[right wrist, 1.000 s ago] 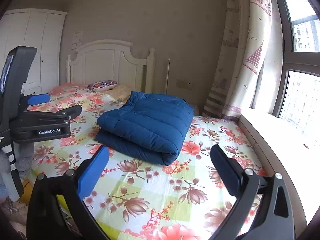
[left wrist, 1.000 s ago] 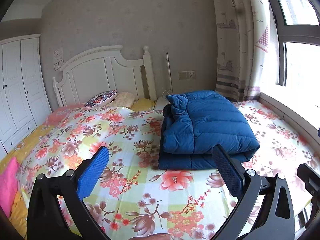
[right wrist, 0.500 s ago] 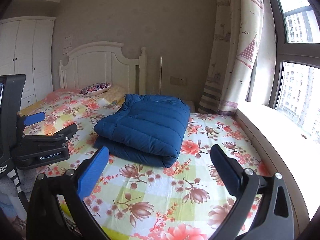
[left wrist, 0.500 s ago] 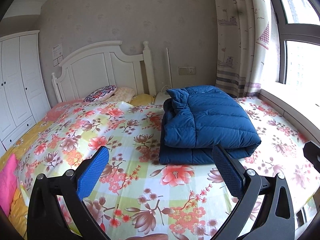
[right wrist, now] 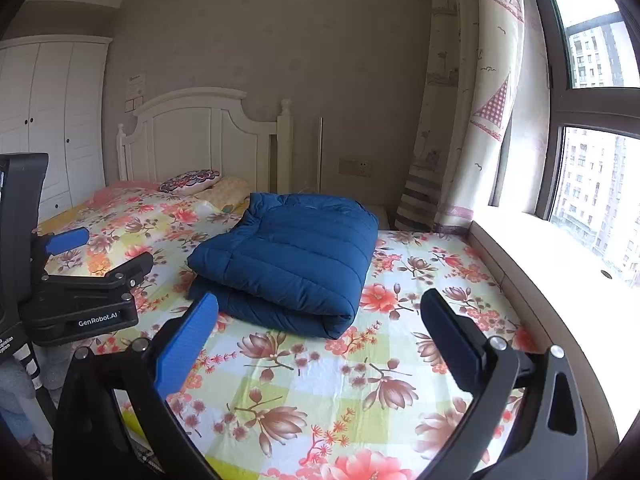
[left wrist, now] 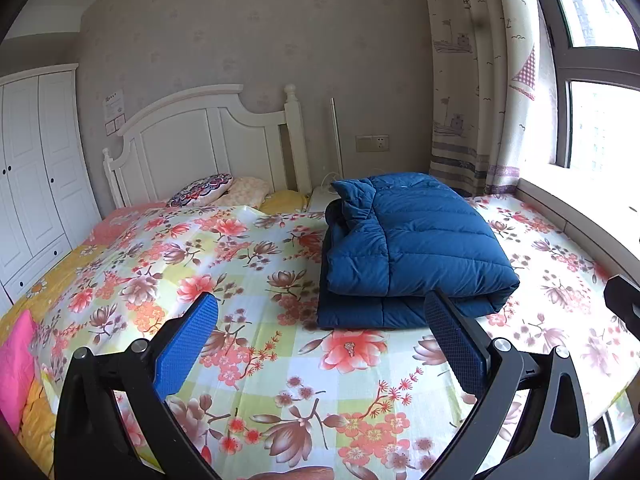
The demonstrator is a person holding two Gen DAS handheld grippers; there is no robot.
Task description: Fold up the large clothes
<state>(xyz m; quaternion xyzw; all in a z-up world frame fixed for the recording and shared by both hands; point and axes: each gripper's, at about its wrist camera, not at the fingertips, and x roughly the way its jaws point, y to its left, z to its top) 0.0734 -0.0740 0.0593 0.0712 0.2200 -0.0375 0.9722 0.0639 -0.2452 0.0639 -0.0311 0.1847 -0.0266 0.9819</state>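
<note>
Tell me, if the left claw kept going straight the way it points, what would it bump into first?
Probably the flower-print bedsheet: the open left claw aims slightly down at it. The folded blue puffy jacket lies just right of that line, so it might brush that. Depth is hard to judge.

A bed with a floral sheet (left wrist: 256,280) and white headboard (left wrist: 200,140); patterned pillow (left wrist: 200,195) near it; white wardrobe (left wrist: 32,168) left; sailboat-print curtain (left wrist: 480,100) beside a bright window (right wrist: 592,184).
</note>
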